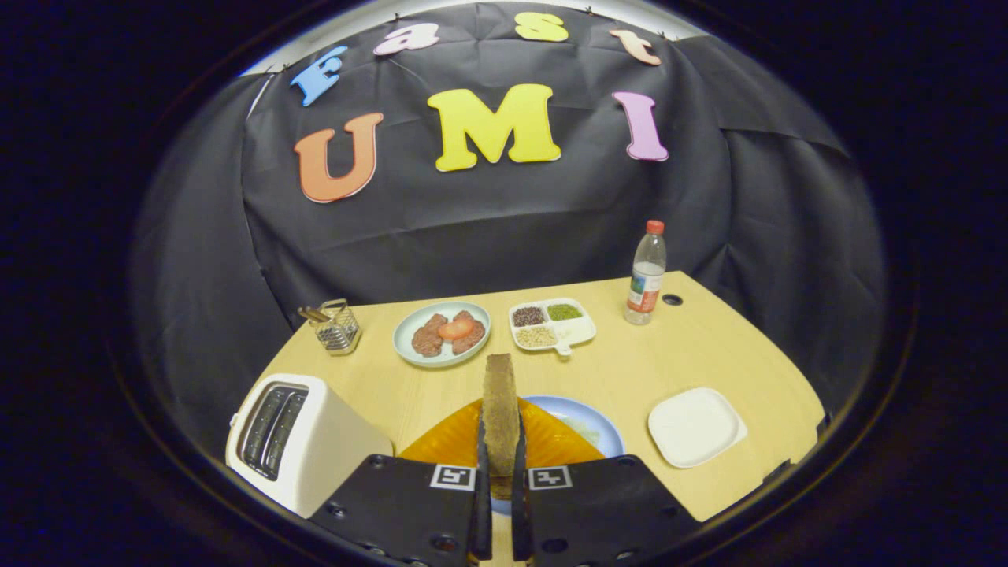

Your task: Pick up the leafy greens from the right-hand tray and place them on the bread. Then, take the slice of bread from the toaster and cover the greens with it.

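My gripper (501,445) is shut on a brown slice of bread (499,390), which stands upright and edge-on between the fingers. Just beyond and below it lies a blue plate (608,431) carrying an orange ribbed layer (551,441) and something pale (584,429) at its right side; the bread hides the plate's middle. The white toaster (315,449) stands to the left of the fingers, and both its slots (272,429) look dark and bare. To the right of the plate sits the white square tray (696,426), with nothing on it.
Farther back on the wooden table are a plate of meat patties with a tomato slice (442,334), a divided dish of grains (551,324), a plastic bottle (646,273) and a small wire holder (337,325). The table's right edge runs close behind the white tray.
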Tool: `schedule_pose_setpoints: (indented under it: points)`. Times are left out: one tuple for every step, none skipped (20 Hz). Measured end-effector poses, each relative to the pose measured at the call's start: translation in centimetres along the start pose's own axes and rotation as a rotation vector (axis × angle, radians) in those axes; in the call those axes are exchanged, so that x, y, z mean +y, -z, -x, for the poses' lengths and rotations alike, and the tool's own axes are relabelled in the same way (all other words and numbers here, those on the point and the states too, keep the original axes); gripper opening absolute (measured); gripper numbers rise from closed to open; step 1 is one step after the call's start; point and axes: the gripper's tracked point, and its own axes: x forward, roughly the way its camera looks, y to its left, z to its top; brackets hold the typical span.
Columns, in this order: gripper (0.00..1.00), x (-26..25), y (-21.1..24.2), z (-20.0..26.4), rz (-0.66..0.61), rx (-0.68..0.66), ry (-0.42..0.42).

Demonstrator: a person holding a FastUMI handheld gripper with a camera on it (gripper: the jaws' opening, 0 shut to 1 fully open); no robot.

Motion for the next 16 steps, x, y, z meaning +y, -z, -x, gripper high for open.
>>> schedule_pose_setpoints:
  points:
    - [0.1, 0.2, 0.6, -0.6, -0.017, 0.015, -0.024]
    - [0.1, 0.2, 1.3, -1.1, -0.032, 0.033, -0.042]
    - [0.1, 0.2, 1.8, -1.5, -0.041, 0.044, -0.061]
    - [0.1, 0.1, 2.1, -1.9, -0.048, 0.05, -0.072]
    - [0.1, -0.3, 2.5, -2.4, -0.054, 0.056, -0.072]
    - [0.1, -0.6, 2.9, -2.7, -0.065, 0.06, -0.083]
    - [0.09, -0.6, 3.2, -3.0, -0.078, 0.066, -0.102]
    - [0.1, -1.2, 3.4, -3.1, -0.09, 0.067, -0.108]
    - [0.1, -1.8, 3.4, -3.3, -0.095, 0.064, -0.105]
    - [0.1, -2.2, 3.6, -3.5, -0.091, 0.063, -0.109]
    - [0.1, -2.4, 3.8, -3.6, -0.08, 0.066, -0.119]
    - [0.1, -3.0, 4.1, -3.9, -0.073, 0.068, -0.117]
    - [0.1, -3.6, 4.5, -4.2, -0.069, 0.074, -0.111]
    - [0.1, -4.0, 4.9, -4.5, -0.071, 0.082, -0.108]
    - [0.1, -4.3, 5.2, -4.7, -0.079, 0.089, -0.115]
    - [0.1, -4.6, 5.5, -4.9, -0.096, 0.096, -0.123]
